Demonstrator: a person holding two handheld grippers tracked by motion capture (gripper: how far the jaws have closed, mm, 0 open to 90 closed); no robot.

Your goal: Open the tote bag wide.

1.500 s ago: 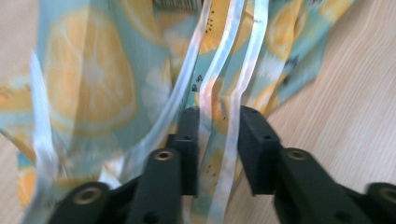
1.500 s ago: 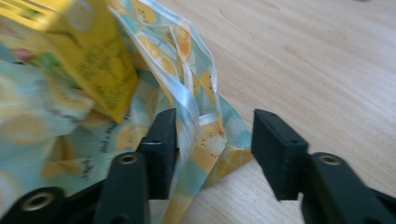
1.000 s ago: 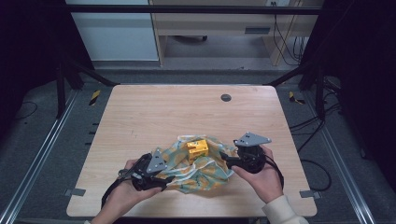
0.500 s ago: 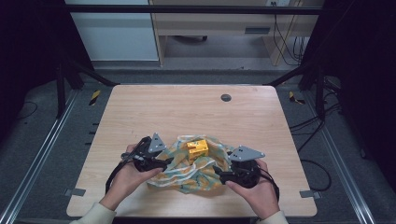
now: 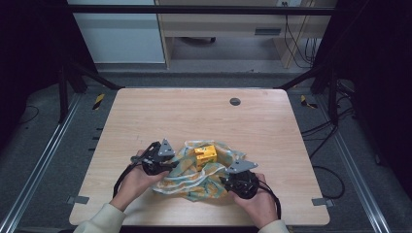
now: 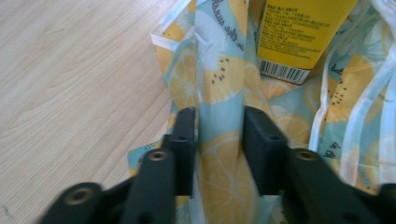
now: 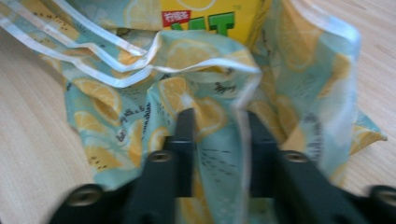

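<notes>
A cloth bag (image 5: 194, 177) printed with lemon slices lies crumpled near the table's front edge, with a yellow carton (image 5: 205, 154) standing in it. My left gripper (image 5: 169, 165) is at the bag's left side. In the left gripper view its jaws (image 6: 219, 126) have just been closing and pinch a fold of the bag (image 6: 224, 84) below the carton (image 6: 299, 32). My right gripper (image 5: 226, 180) sits at the bag's near right corner. Its jaws (image 7: 217, 126) have also just been closing and grip bunched fabric (image 7: 196, 56) in front of the carton (image 7: 205, 14).
The wooden table (image 5: 194, 116) has a round cable hole (image 5: 235, 101) toward its far side. Black frame posts stand beyond the far corners, with cabinets behind them. Cables trail from both grippers near the front edge.
The left hand moved away from the person to the bag's left edge. The right hand came down and toward the person, to the bag's near right corner.
</notes>
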